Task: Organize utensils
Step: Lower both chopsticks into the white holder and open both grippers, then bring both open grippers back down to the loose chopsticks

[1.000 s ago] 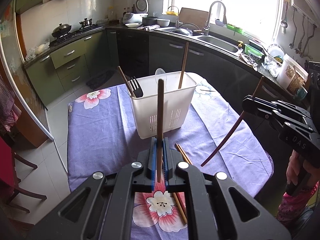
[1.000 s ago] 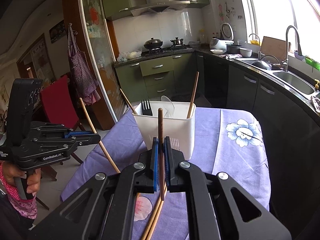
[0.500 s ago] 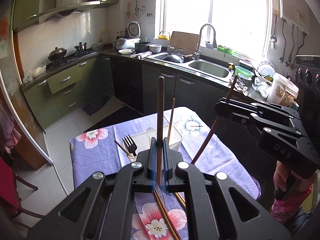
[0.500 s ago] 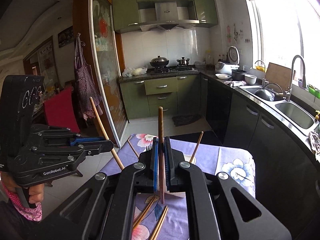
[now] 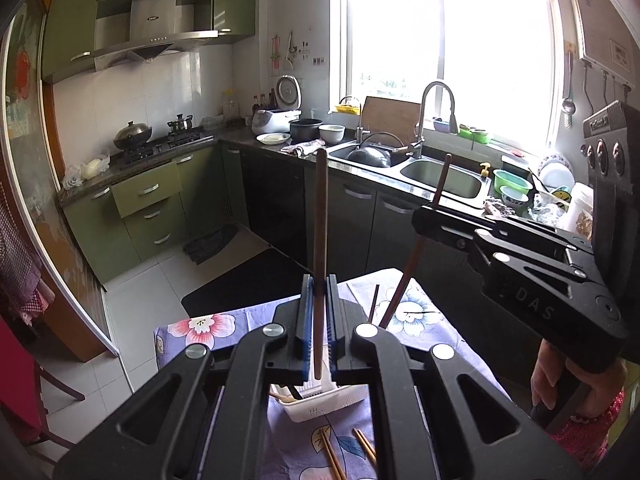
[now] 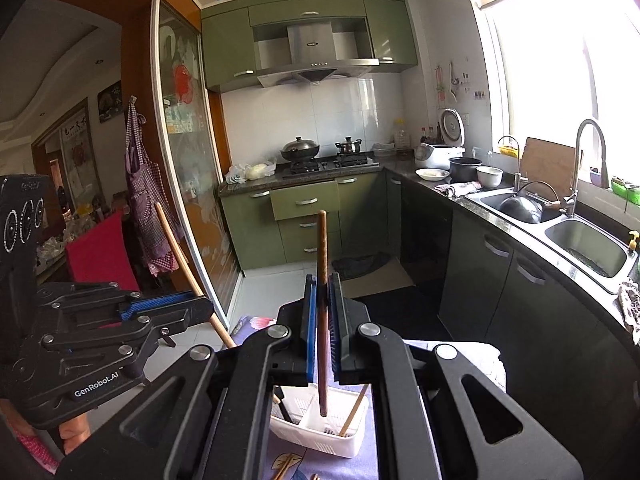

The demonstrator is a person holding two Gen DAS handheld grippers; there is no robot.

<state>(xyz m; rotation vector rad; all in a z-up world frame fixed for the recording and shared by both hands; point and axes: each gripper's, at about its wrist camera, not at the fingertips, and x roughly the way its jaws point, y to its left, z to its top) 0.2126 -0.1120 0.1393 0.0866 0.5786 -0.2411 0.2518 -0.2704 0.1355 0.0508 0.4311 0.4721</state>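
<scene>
You are holding one chopstick upright in each tool: left tool [image 5: 316, 334], right tool [image 6: 322, 334], both pinched tight. Keep lowering tips straight into white caddy [image 6: 320, 432].

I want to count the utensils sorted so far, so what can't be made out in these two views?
- Holder contents, left wrist view: the left gripper and its chopstick cover most of the holder.
- Holder's near compartments, right wrist view: hidden behind the right gripper.
- Loose chopsticks on the cloth: cut off by the bottom edge; number unclear.
- Fork: only its dark handle shows.
</scene>
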